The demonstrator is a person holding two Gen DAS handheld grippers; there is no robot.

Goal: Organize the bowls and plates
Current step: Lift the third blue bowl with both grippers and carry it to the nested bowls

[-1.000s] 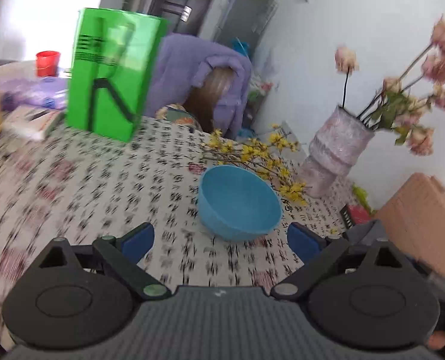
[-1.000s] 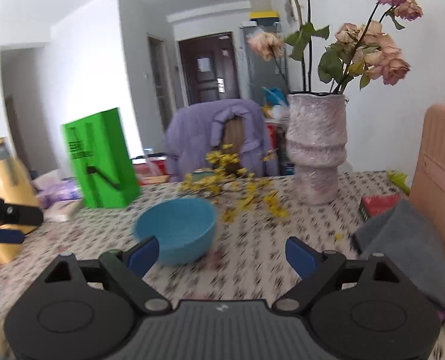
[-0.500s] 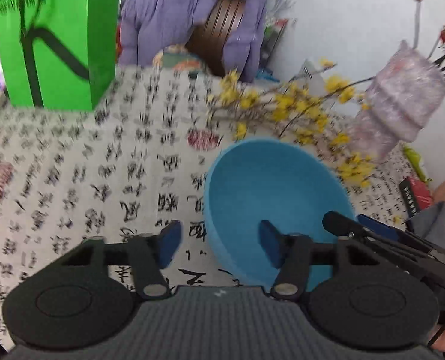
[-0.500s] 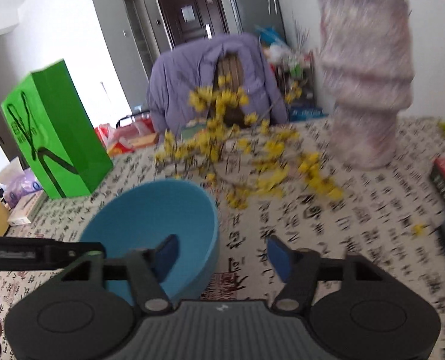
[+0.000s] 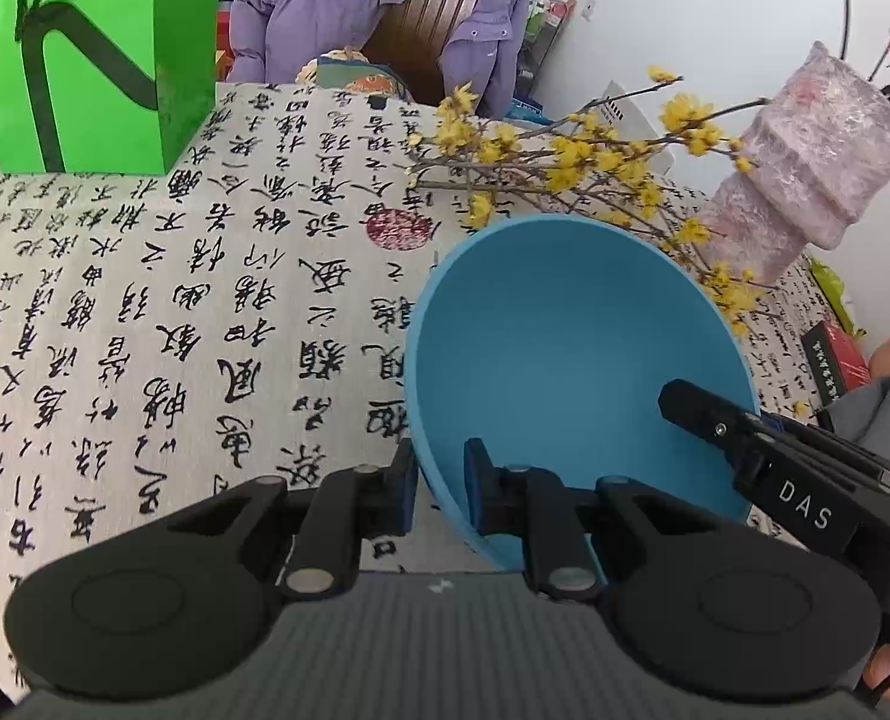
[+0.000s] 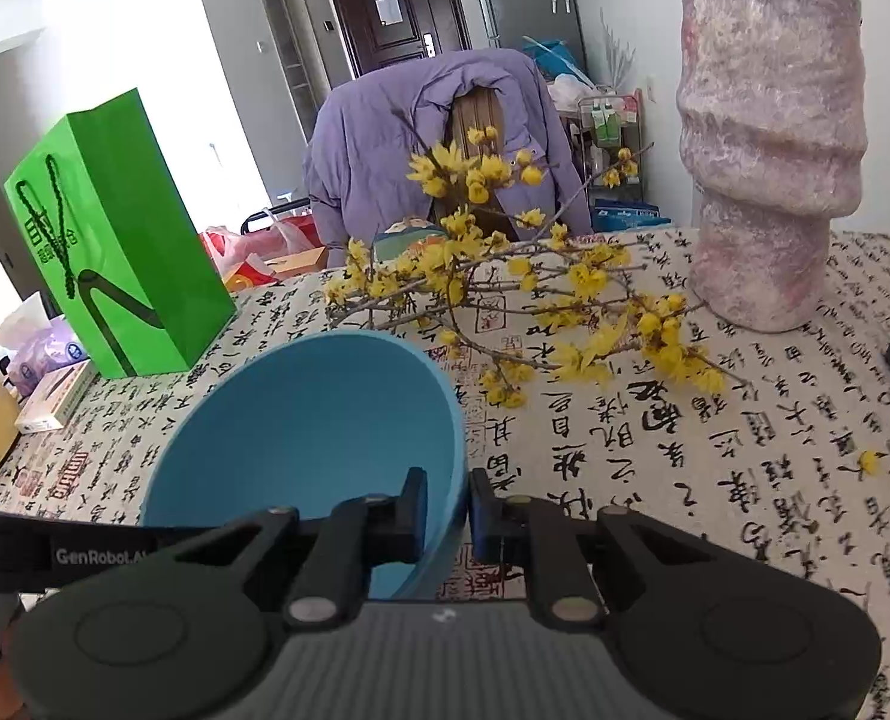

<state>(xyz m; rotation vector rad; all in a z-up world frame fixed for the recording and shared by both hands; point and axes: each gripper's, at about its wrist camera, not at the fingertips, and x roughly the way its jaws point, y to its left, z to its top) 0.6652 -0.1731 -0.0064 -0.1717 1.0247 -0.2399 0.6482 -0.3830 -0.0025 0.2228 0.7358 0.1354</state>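
Tongs on both sides are pinching one blue bowl (image 5: 571, 360). The left tongs (image 5: 439, 489) have one pad outside the wall and one pad inside, at the left part of the rim close to the camera. Their jaws are closing on that wall. The right tongs (image 6: 448, 516) do the same on the other side of the rim, one pad in, one pad out, and their jaws are closing too. So the bowl sits right between the two pairs, and neither hand is nearer; each already has its own edge.

In the left view the right tongs poke in over the far right rim.

The bowl is round, so it has no long side. Its mouth points up and looks tipped a little toward the cameras. I cannot tell if its bottom is touching the bench (image 5: 205, 300).

Just behind the bowl lie yellow twigs (image 6: 505, 294), very near its back rim. A pink vase (image 6: 769, 180) stands further back to the right, and a green bag (image 6: 109, 252) to the left. A lift straight up looks best, to miss the twigs.
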